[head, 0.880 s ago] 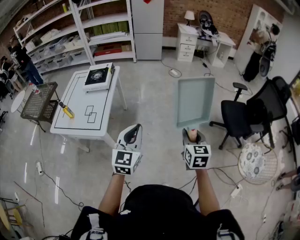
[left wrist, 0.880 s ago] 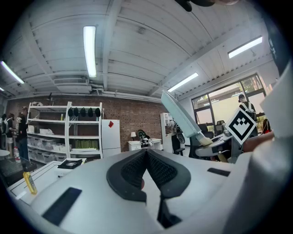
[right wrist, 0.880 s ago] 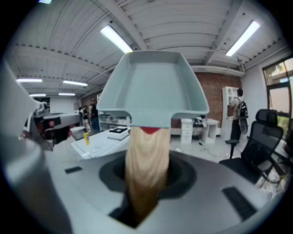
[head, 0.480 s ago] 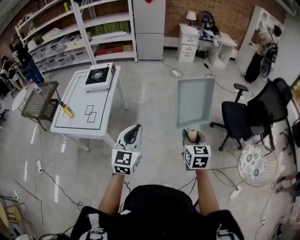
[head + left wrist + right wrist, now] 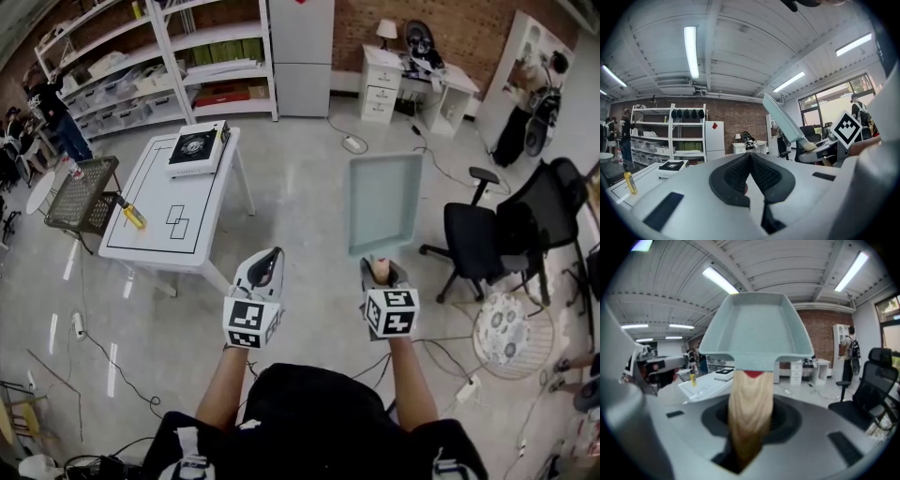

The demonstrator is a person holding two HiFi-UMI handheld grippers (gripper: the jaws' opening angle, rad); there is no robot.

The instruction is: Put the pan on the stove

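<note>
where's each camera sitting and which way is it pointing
Head view: on the person's head, facing steeply down; both forearms, left tongs, right tongs holding the pan.
Left gripper view: on the left tongs, along their shut jaws toward the shelves.
Right gripper view: on the right tongs, along the pan's wooden handle.
Shared: all three show the pan and the stove.

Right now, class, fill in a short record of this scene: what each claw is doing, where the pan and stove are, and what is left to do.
right claw: shut on the pan's wooden handle
left claw: shut, nothing between its jaws
pan: pale teal, rectangular, held in the air, away from the table
stove: at the far end of the white table, nothing on it
also on table: yellow object near its left edge
task state: pan not yet on stove
</note>
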